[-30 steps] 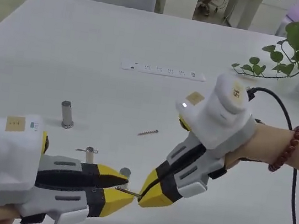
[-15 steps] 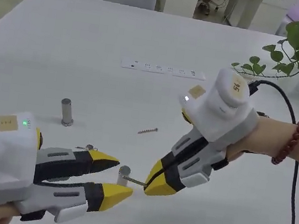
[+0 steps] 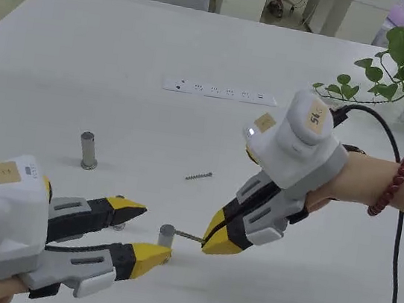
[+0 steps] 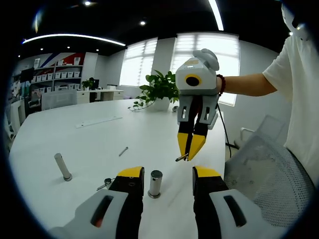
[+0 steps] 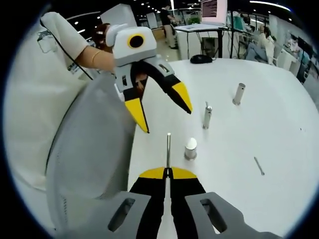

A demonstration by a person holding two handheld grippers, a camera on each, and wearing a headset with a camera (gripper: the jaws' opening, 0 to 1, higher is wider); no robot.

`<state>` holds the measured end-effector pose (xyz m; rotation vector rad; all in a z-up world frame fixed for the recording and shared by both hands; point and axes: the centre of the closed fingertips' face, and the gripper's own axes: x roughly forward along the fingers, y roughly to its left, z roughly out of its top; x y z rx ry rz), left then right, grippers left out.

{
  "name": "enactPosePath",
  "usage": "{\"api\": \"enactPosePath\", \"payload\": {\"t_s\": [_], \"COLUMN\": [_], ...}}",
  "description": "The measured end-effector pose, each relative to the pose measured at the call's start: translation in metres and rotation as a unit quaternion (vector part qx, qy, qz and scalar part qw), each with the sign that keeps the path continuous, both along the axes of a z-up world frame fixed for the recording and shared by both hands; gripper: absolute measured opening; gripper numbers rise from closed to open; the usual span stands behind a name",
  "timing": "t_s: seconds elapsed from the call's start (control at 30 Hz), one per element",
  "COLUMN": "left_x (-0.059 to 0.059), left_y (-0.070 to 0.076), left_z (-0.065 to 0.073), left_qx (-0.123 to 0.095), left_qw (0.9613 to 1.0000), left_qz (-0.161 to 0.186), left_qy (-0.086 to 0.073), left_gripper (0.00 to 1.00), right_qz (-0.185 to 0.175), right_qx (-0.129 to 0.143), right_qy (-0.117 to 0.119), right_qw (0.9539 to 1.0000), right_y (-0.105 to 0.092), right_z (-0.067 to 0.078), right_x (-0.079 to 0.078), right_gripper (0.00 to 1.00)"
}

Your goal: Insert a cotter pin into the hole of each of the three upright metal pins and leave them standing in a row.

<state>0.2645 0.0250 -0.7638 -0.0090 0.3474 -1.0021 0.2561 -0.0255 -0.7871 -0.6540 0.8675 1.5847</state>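
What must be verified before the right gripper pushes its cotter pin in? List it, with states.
1. Right gripper shut on the held cotter pin: ok.
2. Nearest metal pin upright: ok.
3. Left gripper steadying that pin: not ok; jaws open, not touching it.
4. Held cotter pin's tip aligned for insertion: cannot tell from these views.
5. Loose cotter pin lying on the table, ready for the far metal pin: ok.

Three grey metal pins [image 5: 207,115] stand upright; one cotter pin [image 3: 199,175] lies flat, another is held level.
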Motion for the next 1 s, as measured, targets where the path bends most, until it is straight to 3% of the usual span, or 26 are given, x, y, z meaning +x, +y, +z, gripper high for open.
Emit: {"api": "enactPosePath", "payload": {"t_s": [0.4,0.5,1.0], "left_x": [0.012,0.014,0.023], "left_y": [-0.001,-0.001,-0.005], "left_z": [-0.013,-0.018,-0.039], "left_qx": [0.014,0.026,0.050], "left_qw": [0.9997,0.9994,0.9985], "left_qz": [0.021,0.023,0.006], "left_qy": [0.004,0.008,0.022], "left_gripper": [0.37,0.37,0.32], "right_qz": [0.012,0.012,0.022], "right_qx": [-0.027,-0.034,-0.066], "right_qy": [-0.029,-0.037,-0.063], "right_qw": [0.9991,0.9987,0.9956], "right_y": [-0.005,-0.007,-0.015], "right_z": [-0.015,-0.018,-0.036], "right_x": [0.011,0.014,0.032], "right_gripper": [0.03,0.03,0.03]}}
